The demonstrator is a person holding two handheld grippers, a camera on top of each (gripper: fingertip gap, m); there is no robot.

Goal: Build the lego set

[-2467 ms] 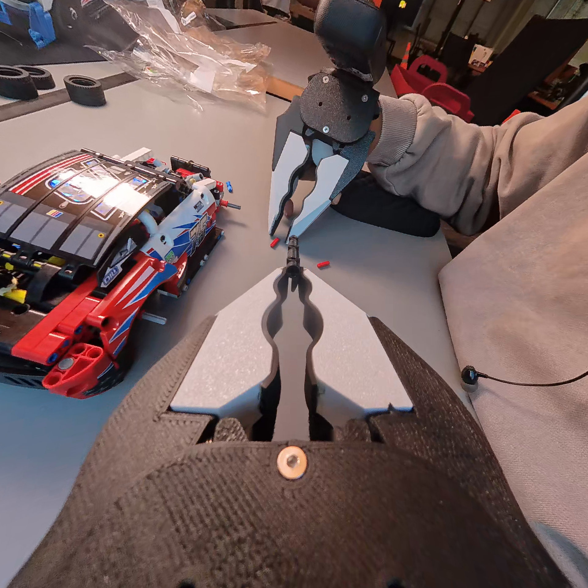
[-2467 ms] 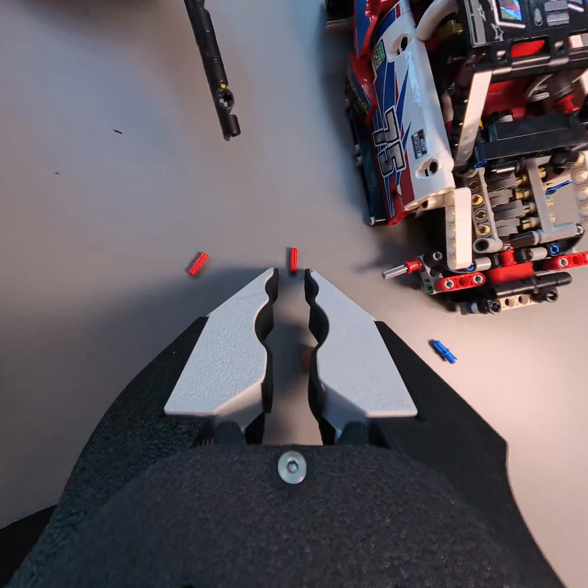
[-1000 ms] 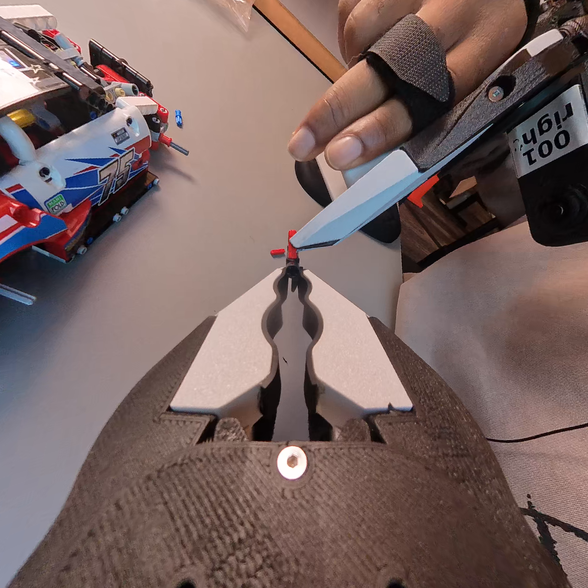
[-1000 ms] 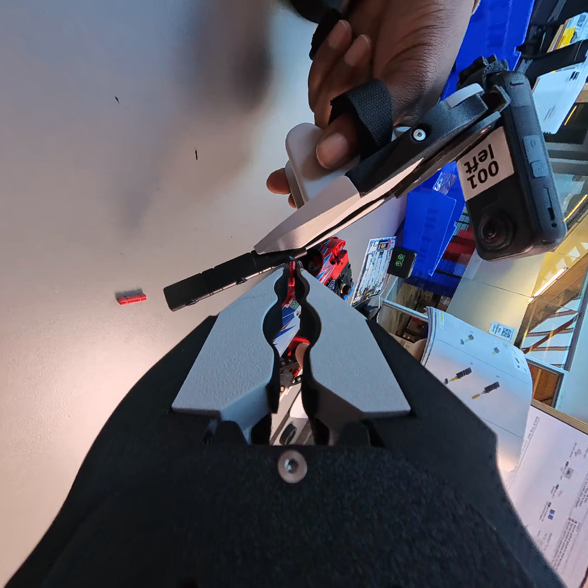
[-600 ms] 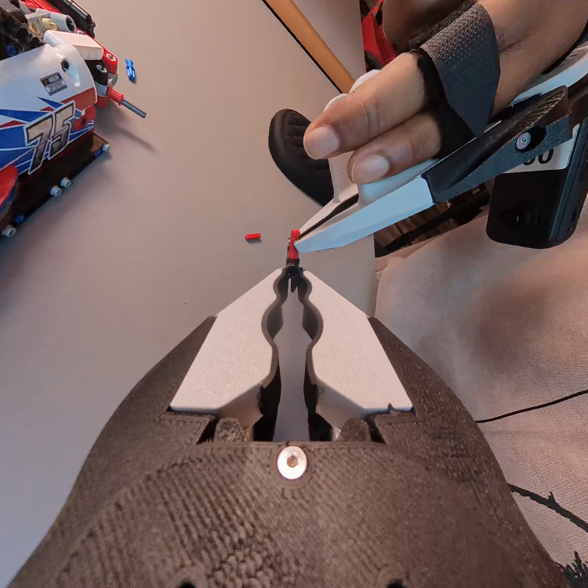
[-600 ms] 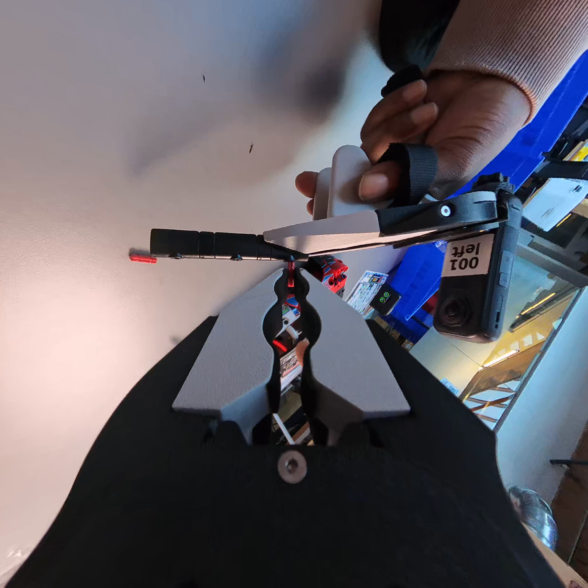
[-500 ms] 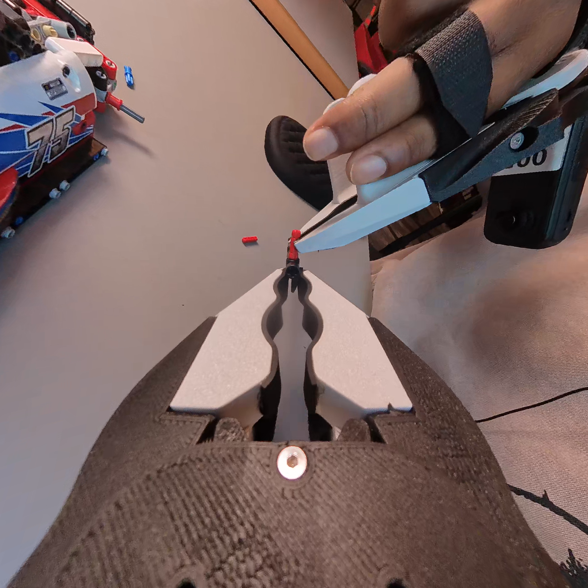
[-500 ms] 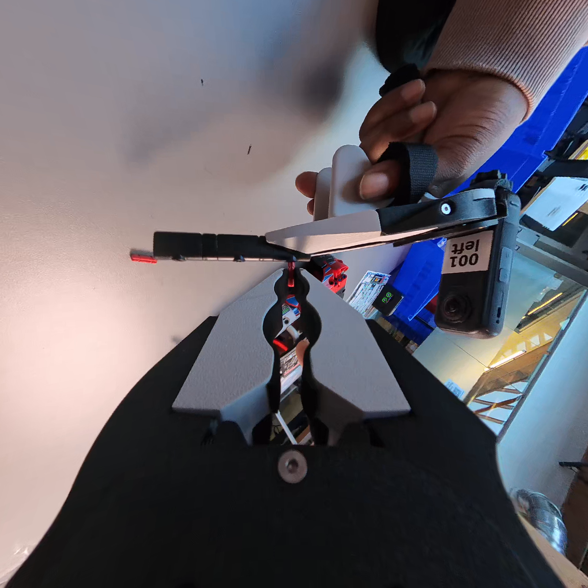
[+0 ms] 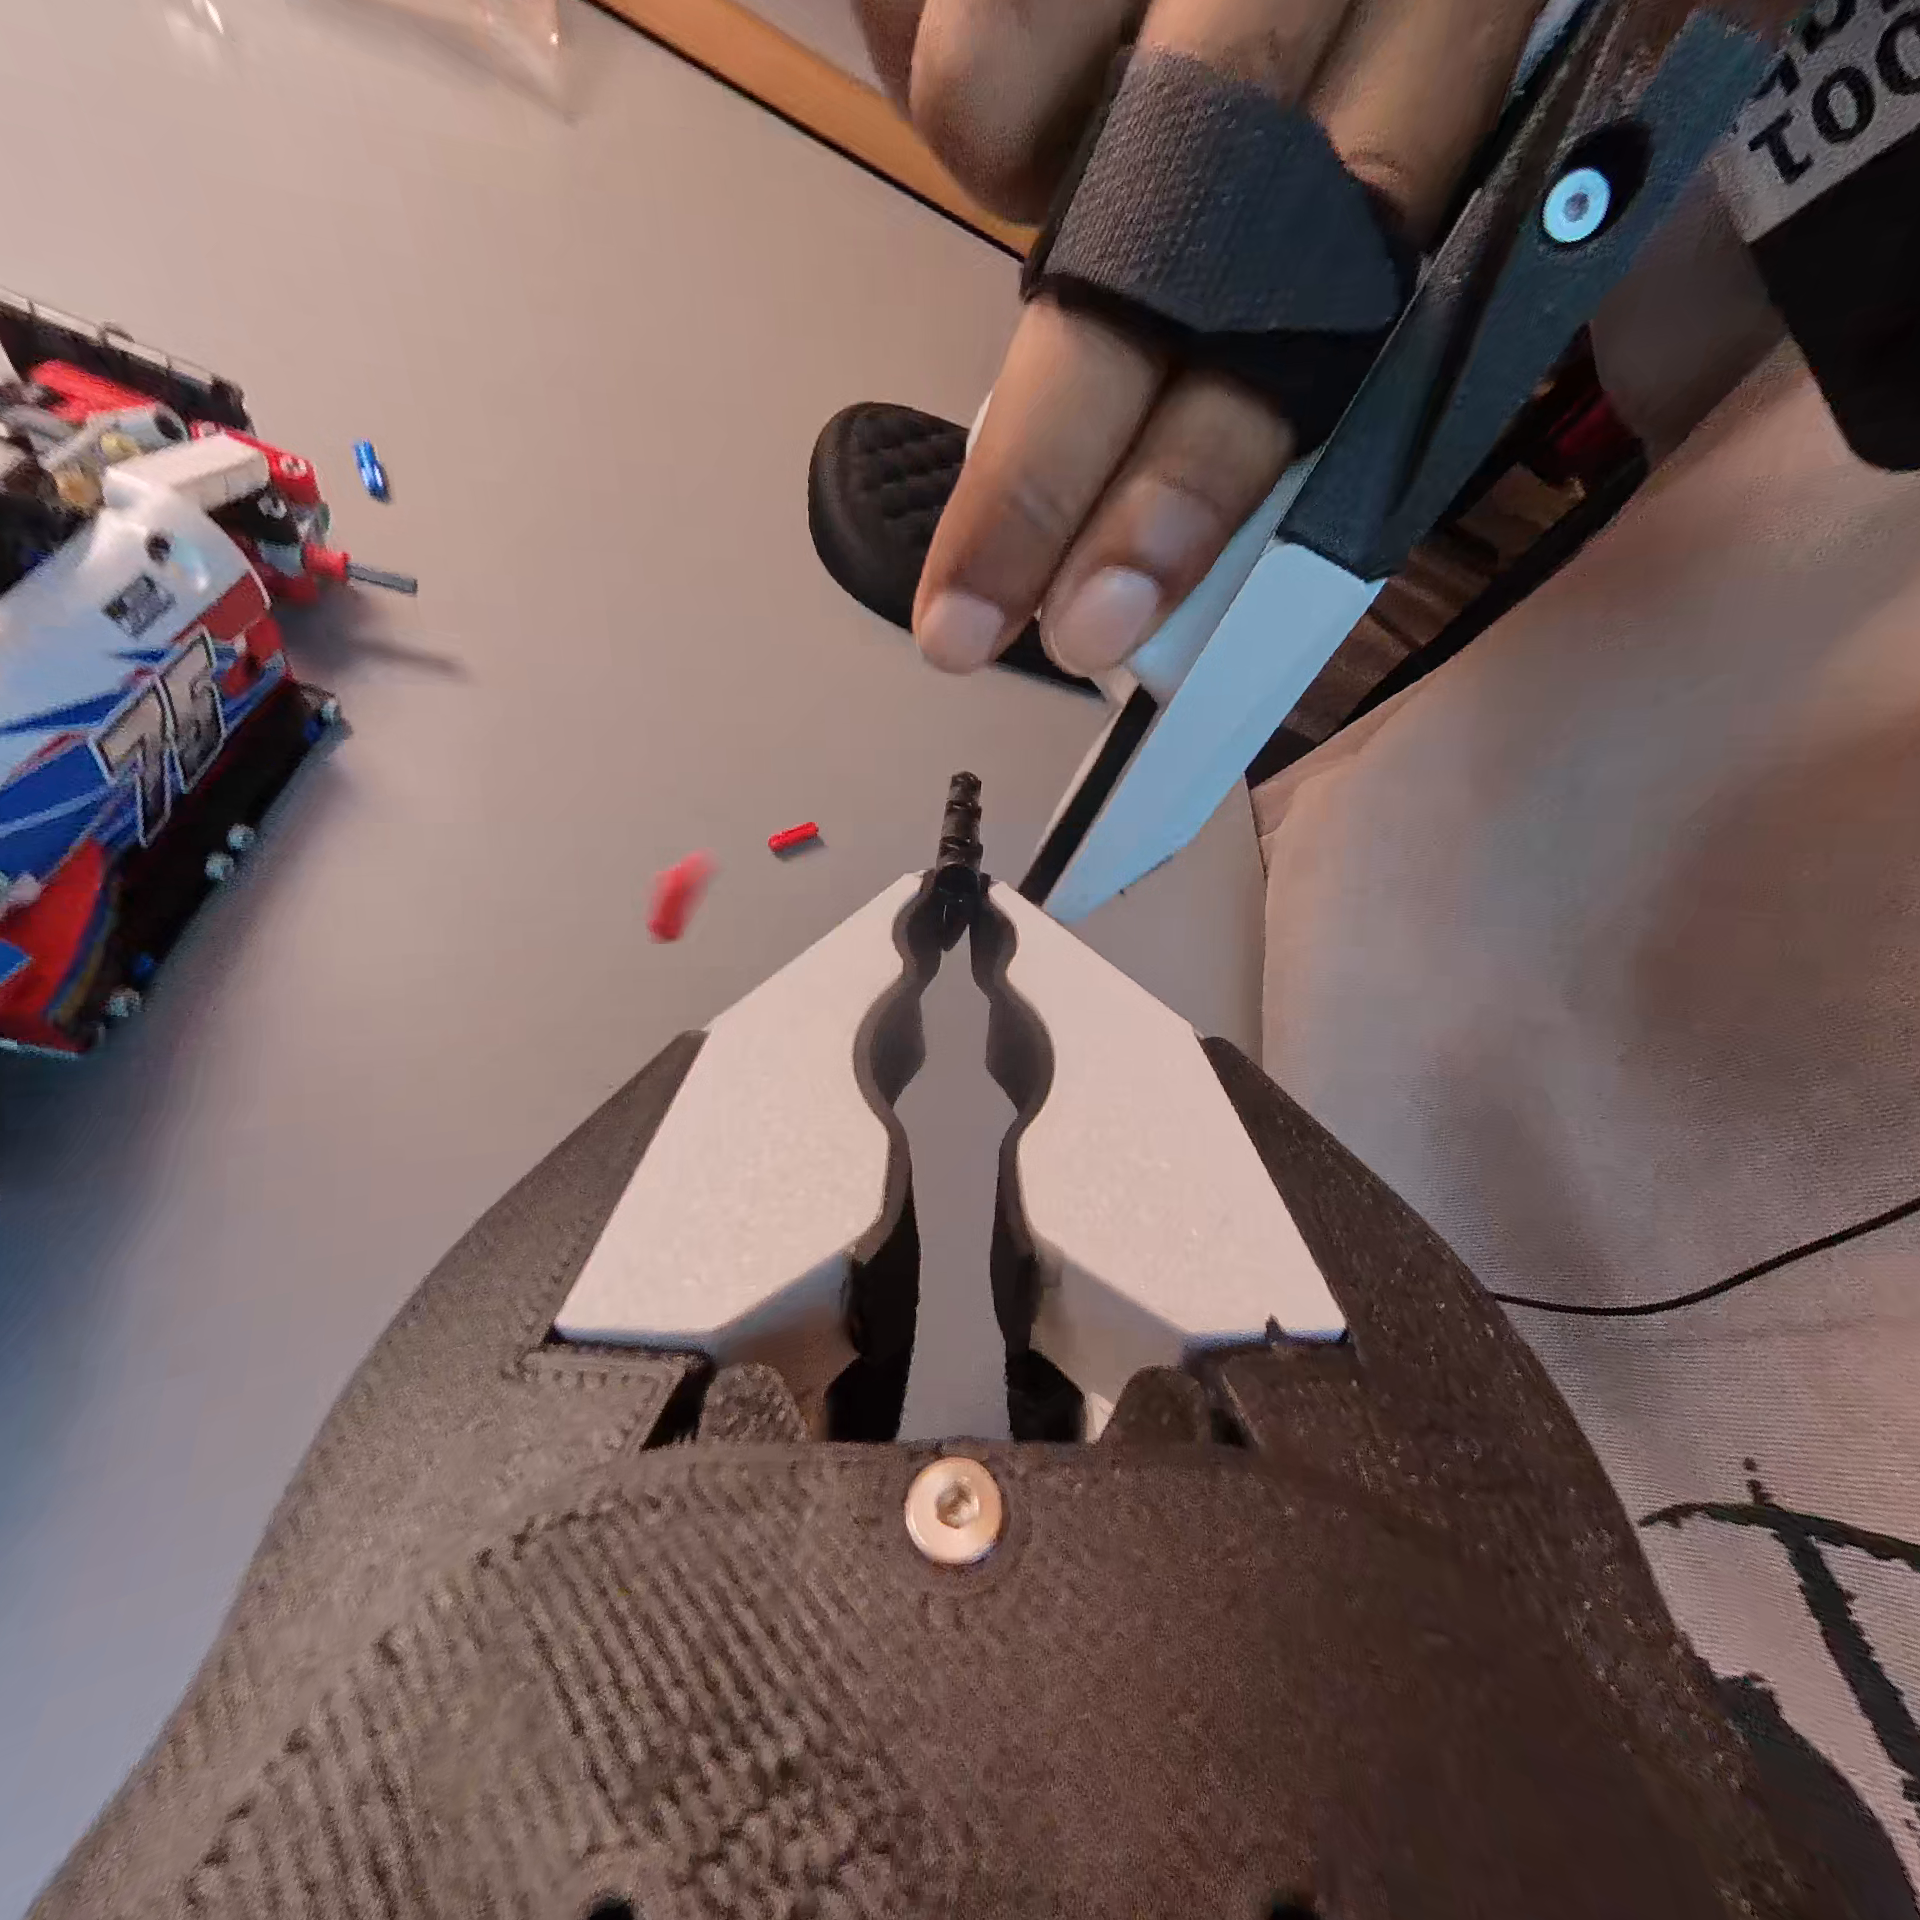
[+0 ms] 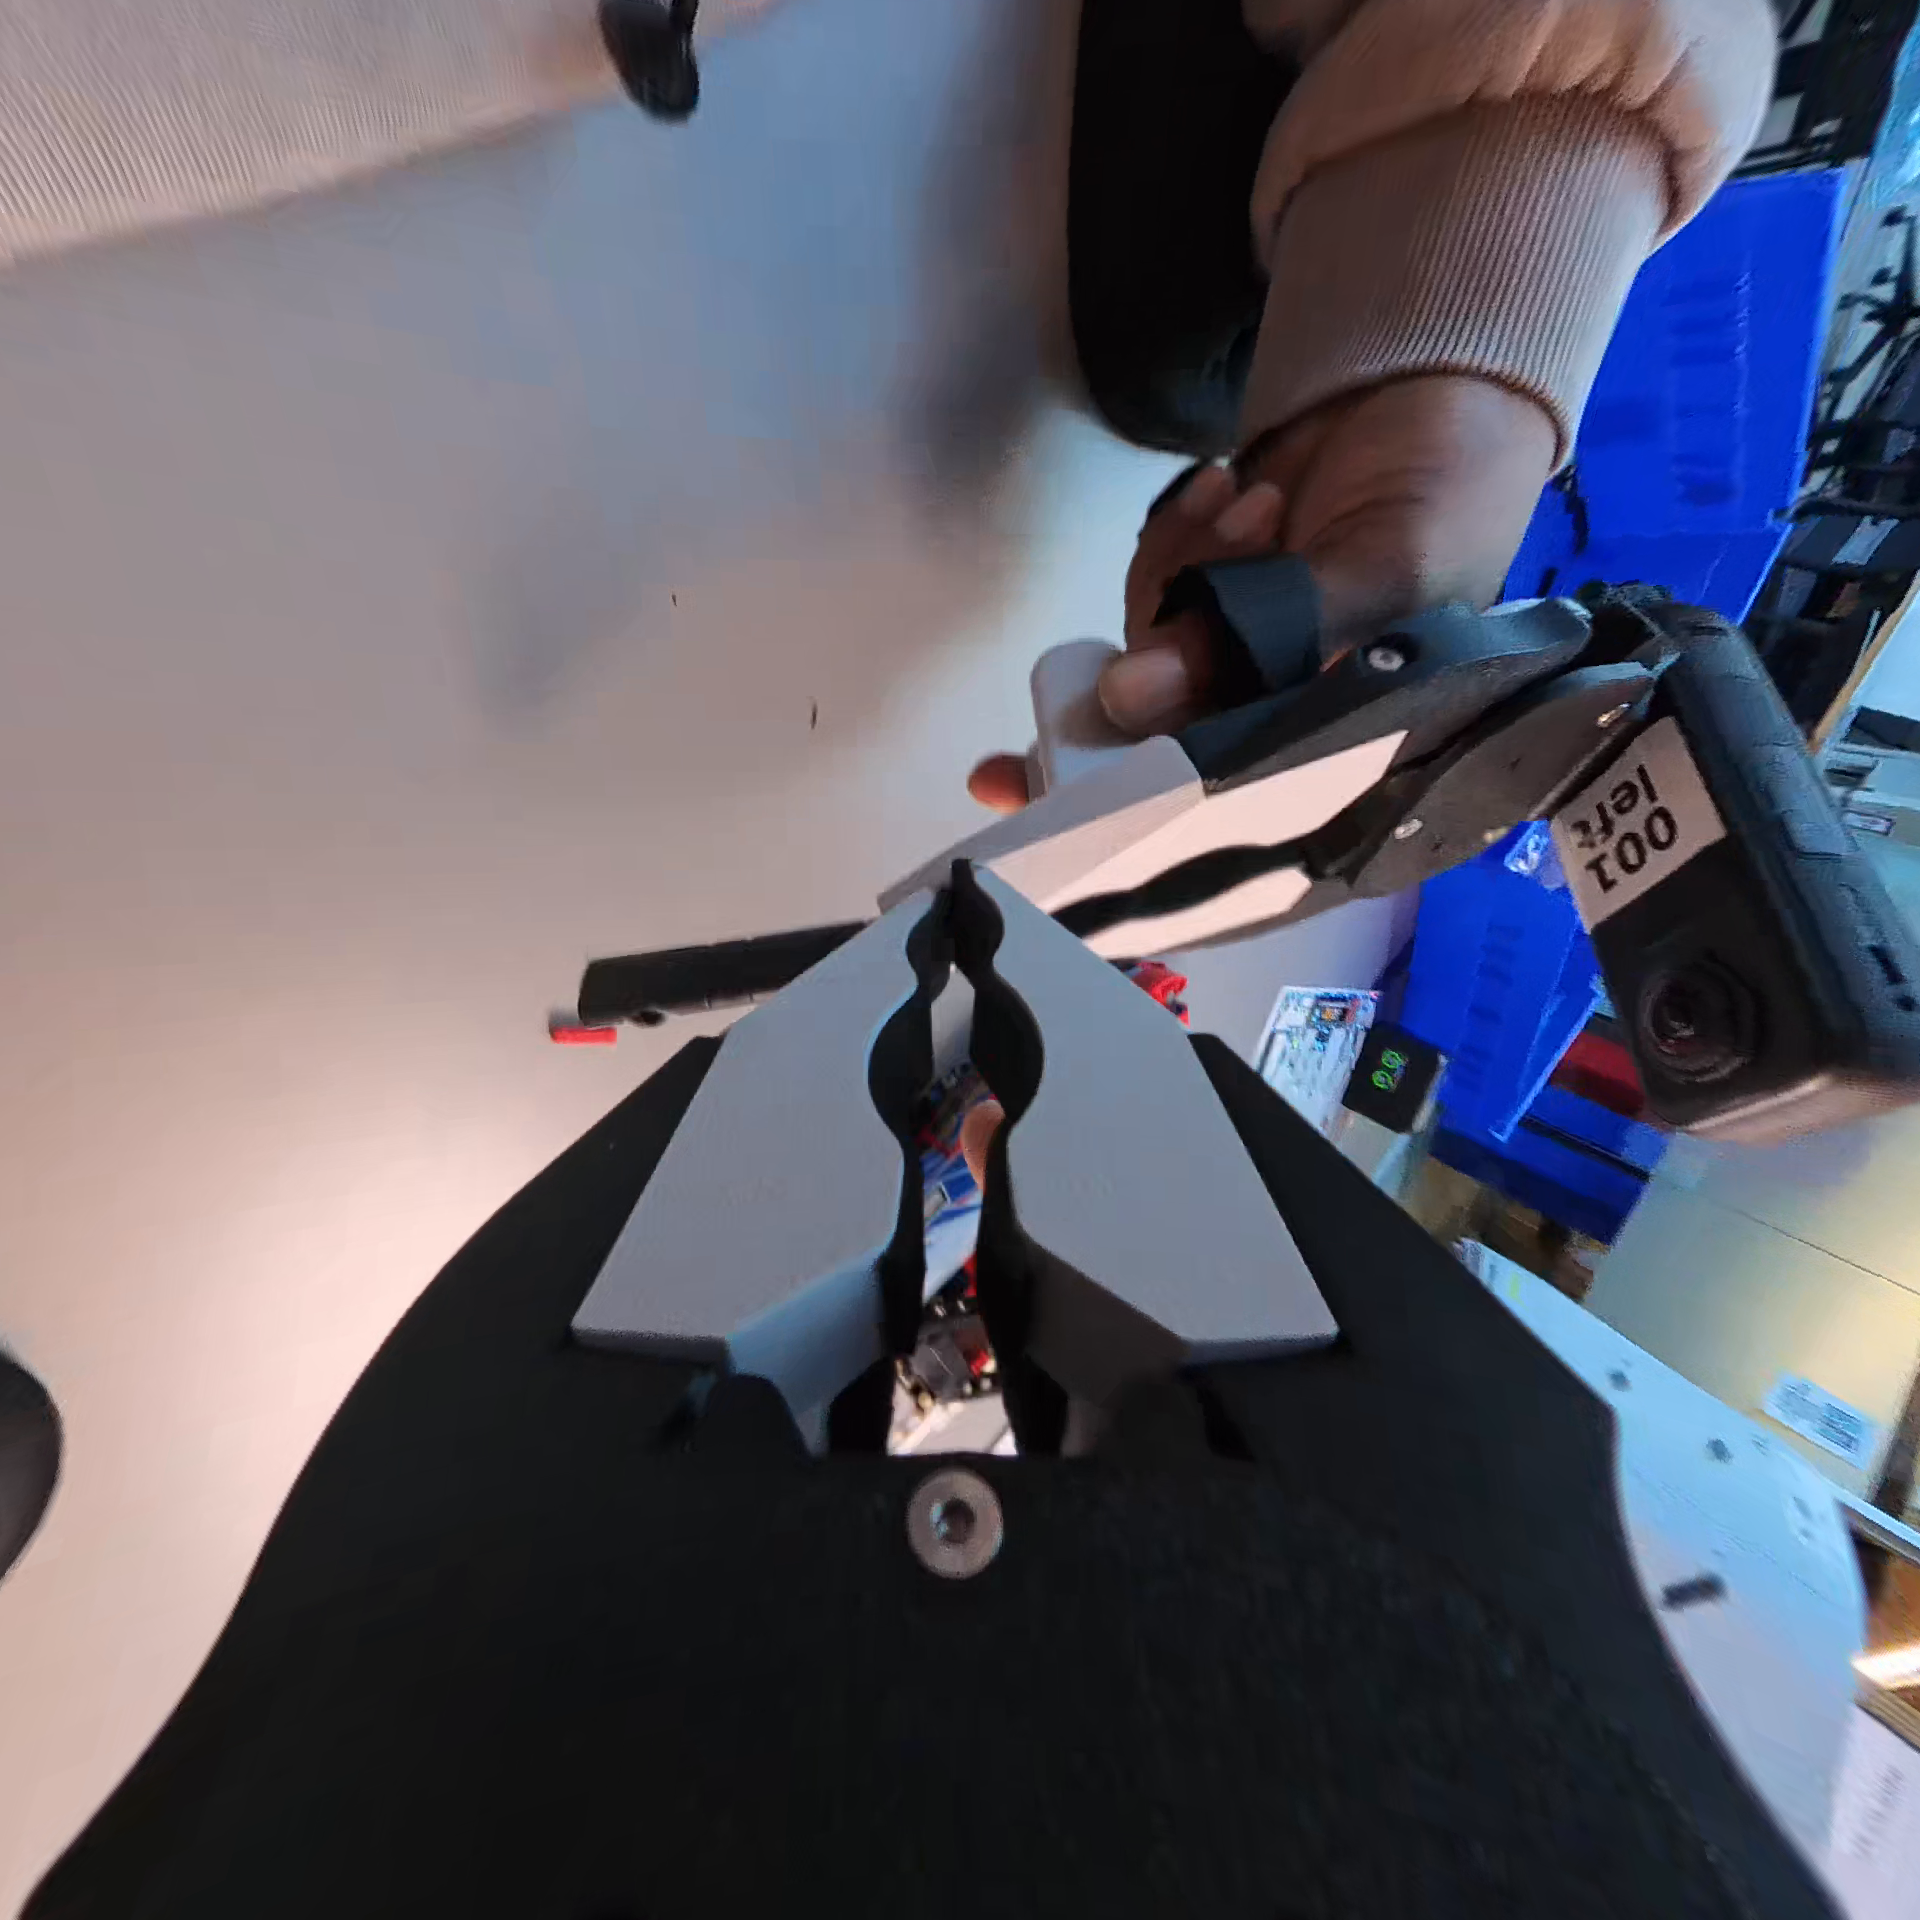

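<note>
My left gripper (image 9: 956, 906) is shut on a black lego rod (image 9: 961, 826) that sticks out past its tips. In the right wrist view the rod (image 10: 717, 977) points left out of the left gripper's fingers (image 10: 1122, 831). My right gripper (image 10: 956, 883) has its tips closed with nothing visible between them; it lies just right of the rod, and its fingers (image 9: 1195, 758) show in the left wrist view. A red pin (image 9: 677, 896) shows blurred left of the rod. A second red pin (image 9: 795, 836) lies on the table. The red, white and blue lego car (image 9: 135, 727) stands at the left.
A blue pin (image 9: 369, 483) lies by the car's rear. A black padded object (image 9: 894, 499) sits at the table's (image 9: 582, 436) far edge. A person's beige-clothed body (image 9: 1558, 935) fills the right. Blue bins (image 10: 1683, 436) and an instruction sheet (image 10: 1714, 1507) show in the right wrist view. Left and right tips are no more than a few centimetres apart. My left tips are roughly 20 centimeters from the blue pin (image 9: 369, 483).
The red pin held by my right gripper at the rod's end has left its tips and now appears blurred beside the rod. The right gripper shifted to the rod's right.
</note>
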